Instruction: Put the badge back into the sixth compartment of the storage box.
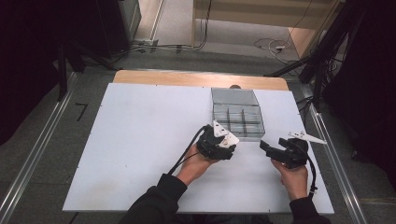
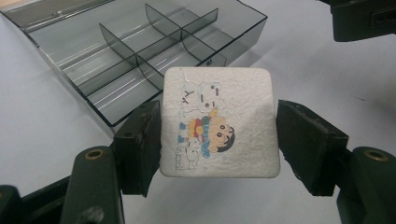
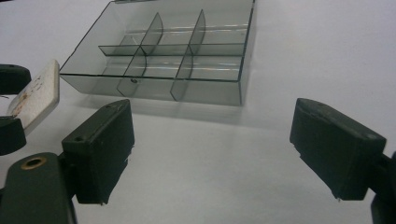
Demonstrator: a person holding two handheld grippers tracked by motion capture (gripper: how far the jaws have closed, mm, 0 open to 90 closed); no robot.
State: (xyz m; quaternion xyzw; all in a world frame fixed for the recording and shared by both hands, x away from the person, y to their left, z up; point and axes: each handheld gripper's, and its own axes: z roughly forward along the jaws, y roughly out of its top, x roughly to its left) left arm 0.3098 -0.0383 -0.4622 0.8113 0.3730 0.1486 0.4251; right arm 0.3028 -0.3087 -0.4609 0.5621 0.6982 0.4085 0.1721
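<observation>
The tile (image 2: 219,123), a white square with rounded corners and a cartoon print of a child and a white dog, sits pinched between the jaws of the left gripper (image 2: 219,140), one pad on each side edge, its printed face up toward that gripper's camera. It hangs just above the white table (image 2: 42,126), short of the box (image 2: 140,60). From the right gripper view the tile (image 3: 35,95) shows edge-on at the far left, tilted, near the box's front corner.

The box (image 3: 159,60) is smoky clear plastic, open on top and split by thin partitions into several compartments; all that can be seen hold nothing. Its front wall lies just ahead of the tile, between it and the compartments. In the high view the box (image 1: 238,114) has its lid lying open beyond it.

The right gripper (image 3: 212,149) has its jaws spread wide with only bare table between them, facing the box's front wall. It (image 1: 282,150) is held to the right of the left gripper (image 1: 219,142), apart from it. Cables trail back along both forearms.
</observation>
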